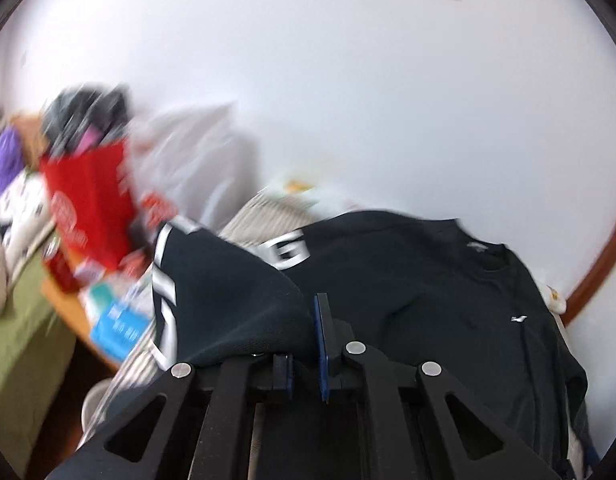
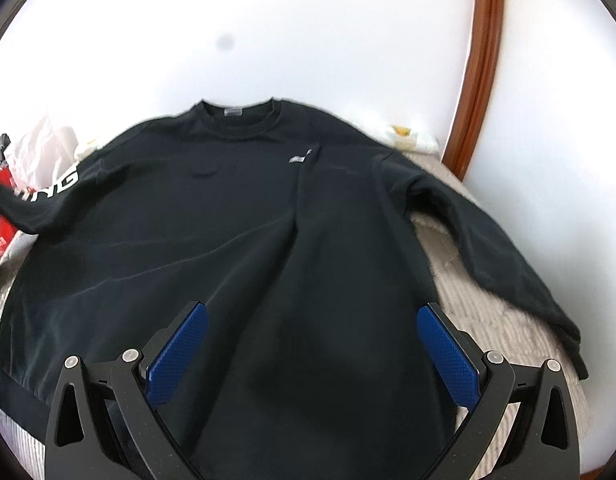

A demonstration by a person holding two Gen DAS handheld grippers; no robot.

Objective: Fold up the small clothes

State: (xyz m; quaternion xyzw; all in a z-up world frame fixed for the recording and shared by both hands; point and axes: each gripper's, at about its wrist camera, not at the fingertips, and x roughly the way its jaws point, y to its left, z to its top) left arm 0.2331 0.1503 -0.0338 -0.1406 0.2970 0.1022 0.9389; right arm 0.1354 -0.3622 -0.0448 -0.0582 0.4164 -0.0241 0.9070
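Folding has begun on the sleeve side — the left gripper [image 1: 308,332] is clamped on the lettered sleeve [image 1: 227,300] of the black sweatshirt [image 2: 227,220], with dark cloth bunched over its left finger and the blue pads drawn together on it. The sweatshirt lies face up on a pale striped bedcover [image 2: 488,320], collar [image 2: 235,114] away from the cameras, the plain sleeve [image 2: 488,240] spread out to the right. The right gripper [image 2: 312,344] hovers over the lower body of the garment with its jaws wide apart, holding nothing.

By my reading the sleeve fold is the step in hand. The next move calls for carrying the pinched sleeve across the chest and laying it flat before letting go — the right gripper is well placed to pin the body. A red bag [image 1: 87,200] and other clutter sit off to the left, clear of the fold.
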